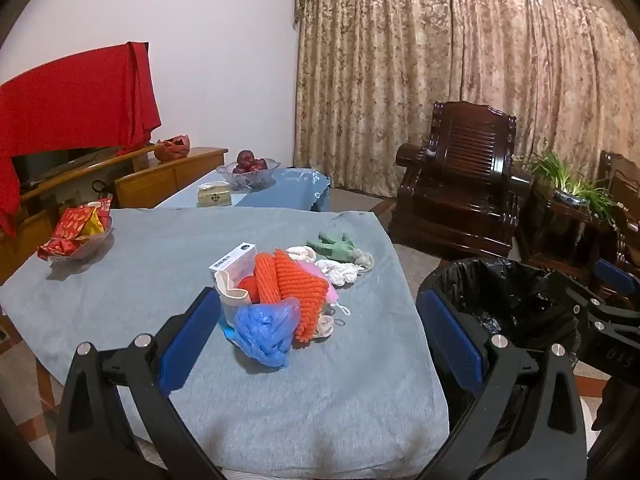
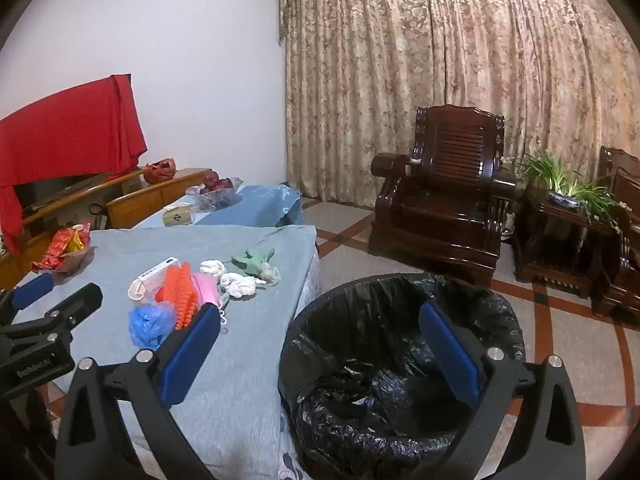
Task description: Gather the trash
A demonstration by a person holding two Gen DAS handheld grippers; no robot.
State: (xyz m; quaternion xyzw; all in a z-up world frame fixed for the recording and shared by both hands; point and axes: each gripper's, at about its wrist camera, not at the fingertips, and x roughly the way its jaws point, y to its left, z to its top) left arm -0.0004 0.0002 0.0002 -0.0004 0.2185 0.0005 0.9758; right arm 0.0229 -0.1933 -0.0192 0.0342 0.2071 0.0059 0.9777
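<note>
1. Left wrist view: your left gripper (image 1: 318,312) hangs over the near edge of the grey-covered table (image 1: 160,264) with its jaws spread as wide as they go and nothing between the blue pads (image 1: 192,340). The trash pile (image 1: 276,296) sits at twelve o'clock from the fingertips: a blue plastic bag (image 1: 264,330) nearest you, orange foam netting (image 1: 294,284) behind it, a white box (image 1: 232,266) at eleven o'clock, and white crumpled tissues (image 1: 340,270) with a green cloth (image 1: 332,246) farther off at one o'clock. The black-lined bin (image 1: 508,292) stands off the table at three o'clock.

2. Right wrist view: your right gripper (image 2: 320,344) is likewise wide open and holds nothing. It hovers above the bin (image 2: 360,360), whose mouth fills the gap between the fingers. The pile (image 2: 176,300) lies on the table at ten o'clock, partly behind the left pad (image 2: 192,360).
</note>
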